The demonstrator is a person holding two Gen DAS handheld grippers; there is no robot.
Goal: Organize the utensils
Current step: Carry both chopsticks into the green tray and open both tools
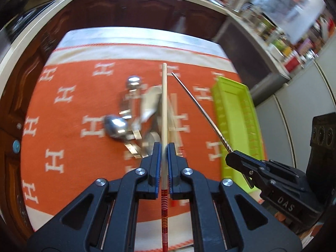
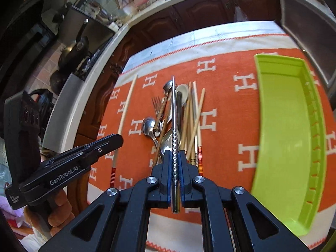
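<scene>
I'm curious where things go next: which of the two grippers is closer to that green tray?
Right. The right gripper, shut on a metal chopstick, is beside the green tray. The left gripper, holding a wooden chopstick, is farther off, over the utensil pile.

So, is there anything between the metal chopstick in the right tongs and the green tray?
Nothing visible. The metal chopstick is lifted in the right tongs; only bare orange cloth separates the utensil pile from the empty green tray.
</scene>
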